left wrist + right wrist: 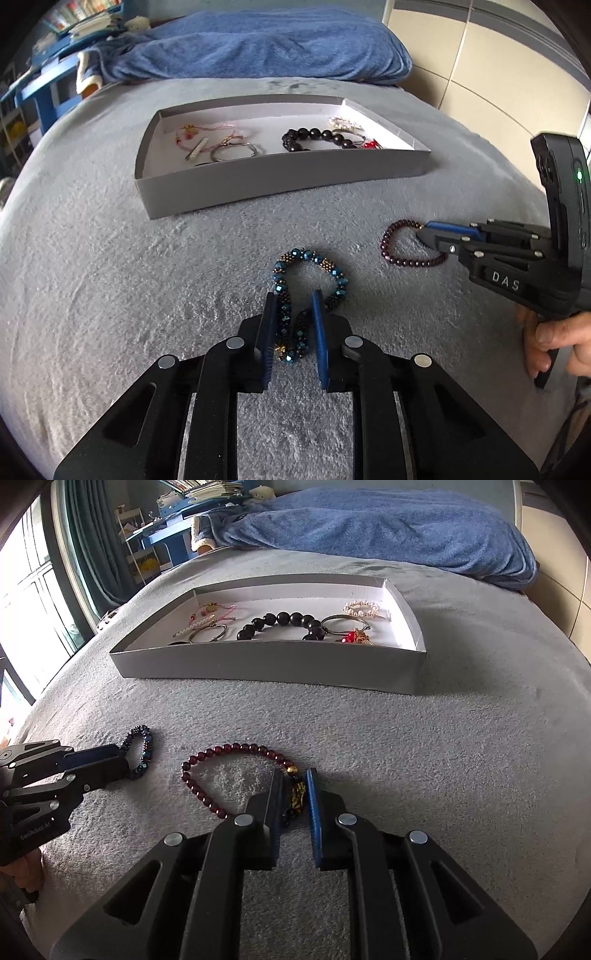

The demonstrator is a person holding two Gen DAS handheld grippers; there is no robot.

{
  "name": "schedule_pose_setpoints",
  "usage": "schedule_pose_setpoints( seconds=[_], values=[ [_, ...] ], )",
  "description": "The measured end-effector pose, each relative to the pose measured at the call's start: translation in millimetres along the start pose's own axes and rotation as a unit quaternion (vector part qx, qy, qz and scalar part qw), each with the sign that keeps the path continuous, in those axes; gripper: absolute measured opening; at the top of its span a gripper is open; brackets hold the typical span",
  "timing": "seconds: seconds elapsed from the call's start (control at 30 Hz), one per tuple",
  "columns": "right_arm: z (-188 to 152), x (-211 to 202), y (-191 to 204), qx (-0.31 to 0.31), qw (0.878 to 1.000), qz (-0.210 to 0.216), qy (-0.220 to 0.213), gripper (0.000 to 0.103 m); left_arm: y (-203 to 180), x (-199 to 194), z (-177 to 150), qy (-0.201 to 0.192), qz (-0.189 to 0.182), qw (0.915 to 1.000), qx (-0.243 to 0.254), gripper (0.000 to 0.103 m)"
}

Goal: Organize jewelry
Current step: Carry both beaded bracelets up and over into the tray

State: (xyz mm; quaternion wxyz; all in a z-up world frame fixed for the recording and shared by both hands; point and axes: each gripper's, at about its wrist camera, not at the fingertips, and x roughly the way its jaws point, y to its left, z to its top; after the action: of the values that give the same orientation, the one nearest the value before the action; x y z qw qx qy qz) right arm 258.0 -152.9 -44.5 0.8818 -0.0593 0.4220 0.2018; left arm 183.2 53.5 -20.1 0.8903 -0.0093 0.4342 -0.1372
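Near the bed's front edge, the left gripper [294, 301] pinches the blue bracelet [308, 275]; the right gripper [294, 775] seemingly pinches the red bracelet [221, 760] at its gold charm, both ready for lifting toward the tray [273, 664].

Blue beaded bracelet [308, 291] and dark-red one [236, 771] lie before jewelry-filled tray [266, 661].
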Motion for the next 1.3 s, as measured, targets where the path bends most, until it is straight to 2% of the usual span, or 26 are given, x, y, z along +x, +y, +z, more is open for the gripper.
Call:
schedule_pose_setpoints(
  seconds=[0.13,0.3,0.47,0.7,0.83,0.9,0.97,1.13,1.3],
  values=[
    [-0.5,-0.2,0.7,-0.002,1.0,-0.002,-0.001,0.013,4.4,0.9,1.6,-0.001,-0.009,0.9998,-0.016,0.024],
    [-0.6,-0.5,-0.1,0.001,1.0,0.002,-0.001,0.013,9.5,6.7,7.7,-0.006,-0.024,0.9991,-0.036,0.033],
    [0.0,0.3,-1.1,0.003,1.0,0.004,-0.002,0.013,10.0,14.3,13.5,-0.003,-0.016,0.9992,-0.038,0.033],
    [0.3,1.3,-3.7,0.009,1.0,0.012,-0.001,0.013,-1.1,17.2,14.8,0.003,0.02,0.9998,-0.008,0.033],
    [0.6,1.2,0.4,-0.001,1.0,0.001,0.0,0.013,-4.4,16.1,13.5,0.001,0.035,0.9994,0.003,0.028],
    [0.7,0.9,1.8,-0.004,1.0,-0.002,0.0,0.013,-5.9,14.8,13.0,-0.002,0.044,0.999,0.008,0.014],
    [0.9,0.0,2.1,-0.005,1.0,0.0,0.0,0.011,-5.8,12.3,12.3,-0.006,0.049,0.9988,0.007,0.008],
    [6.1,-7.5,4.4,-0.013,1.0,0.013,0.001,0.009,-5.9,1.6,14.5,-0.023,0.048,0.9986,0.005,0.008],
    [19.0,-31.5,5.7,-0.013,0.999,0.033,-0.03,0.009,-4.5,-19.7,22.9,-0.051,0.036,0.9981,-0.008,0.008]
  ],
)
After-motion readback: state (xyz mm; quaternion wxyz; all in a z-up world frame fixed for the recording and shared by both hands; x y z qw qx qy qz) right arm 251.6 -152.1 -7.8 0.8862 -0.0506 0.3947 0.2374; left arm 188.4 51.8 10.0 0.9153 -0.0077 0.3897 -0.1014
